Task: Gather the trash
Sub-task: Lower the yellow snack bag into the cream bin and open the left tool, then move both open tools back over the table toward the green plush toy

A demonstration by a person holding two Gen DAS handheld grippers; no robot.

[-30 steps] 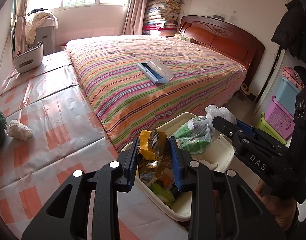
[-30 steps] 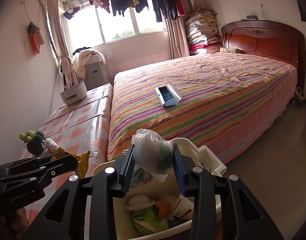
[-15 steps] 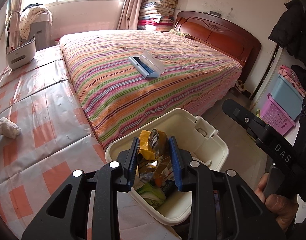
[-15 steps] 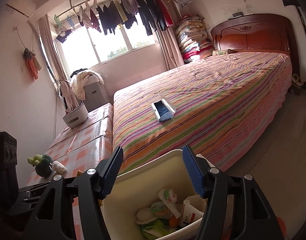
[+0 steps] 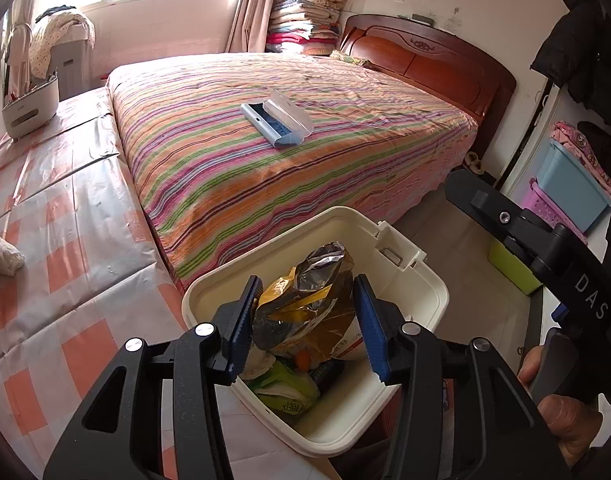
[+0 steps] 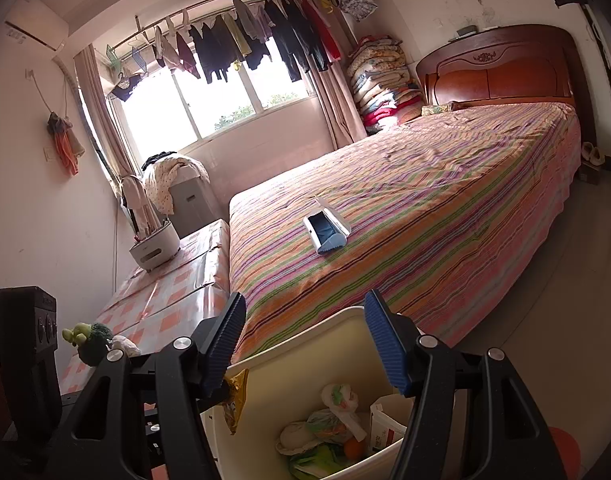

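My left gripper [image 5: 307, 292] hovers over the cream bin [image 5: 405, 264], its jaws opening. A crumpled yellow and silver snack bag [image 5: 305, 308] stands between the blue pads, which no longer squeeze it. Under it the bin holds a green wrapper, a tissue and other scraps. In the right wrist view my right gripper [image 6: 305, 316] stands open and empty above the bin's far wall [image 6: 305, 344]. A plastic bag of greens [image 6: 337, 412] lies inside with a white carton [image 6: 385, 424]. The snack bag [image 6: 235, 396] shows at the bin's left rim.
A crumpled tissue [image 5: 1, 256] and a broccoli toy [image 6: 93, 340] lie on the checked, plastic-covered table [image 5: 65, 240]. A blue and white case [image 5: 277, 120] rests on the striped bed [image 5: 345, 160]. Storage boxes [image 5: 573, 184] stand on the right. A hand [image 5: 565, 432] grips the right gripper's handle.
The right gripper let go of the bag of greens, which dropped into the bin, and its jaws spread wide. The left gripper's jaws widened around the snack bag over the bin.
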